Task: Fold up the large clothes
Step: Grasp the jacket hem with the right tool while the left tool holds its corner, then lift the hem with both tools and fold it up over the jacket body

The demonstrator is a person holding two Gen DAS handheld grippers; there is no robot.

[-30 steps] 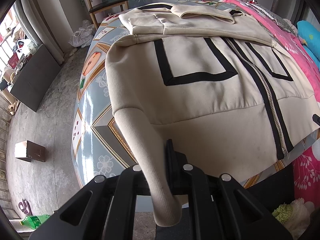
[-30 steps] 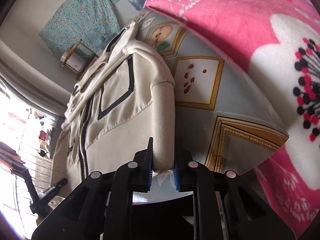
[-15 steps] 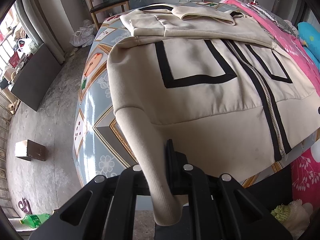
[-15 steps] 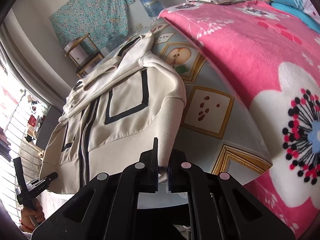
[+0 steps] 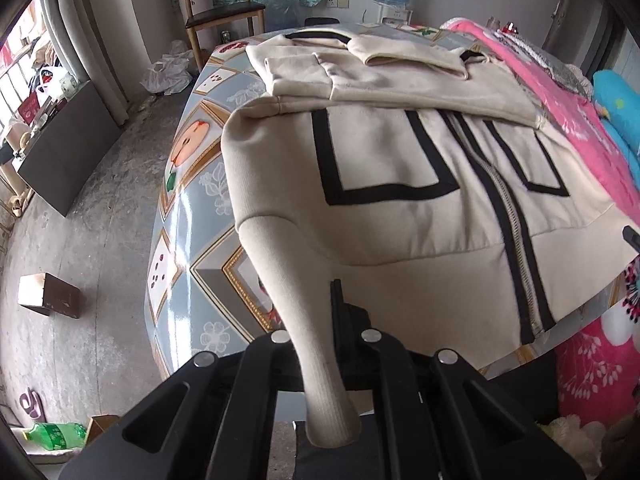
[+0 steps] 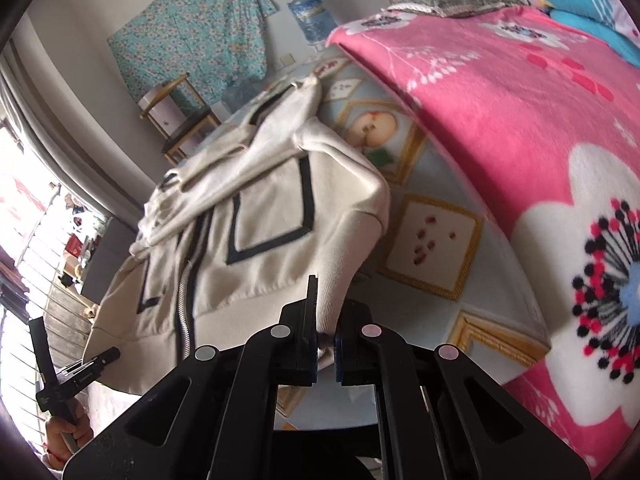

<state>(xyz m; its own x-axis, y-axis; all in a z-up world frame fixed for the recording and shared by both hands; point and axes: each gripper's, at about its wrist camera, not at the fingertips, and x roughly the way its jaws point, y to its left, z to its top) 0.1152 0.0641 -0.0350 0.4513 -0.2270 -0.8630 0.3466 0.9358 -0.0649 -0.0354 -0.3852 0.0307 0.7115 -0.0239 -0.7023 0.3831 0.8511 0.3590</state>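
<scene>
Cream jacket lies zip-up on the patterned table, sleeves already crossed at its far end. Left hand-held gripper is clamped on the near-left hem corner, right hand-held gripper on the near-right one, likely so the hem can be carried evenly toward the far end.

Left gripper: pads hidden behind the ribbed hem of the cream jacket. Right gripper: pad contact partly obscured by fabric. Jacket's upper part blurred in the right wrist view; sleeves possibly folded across.
</scene>
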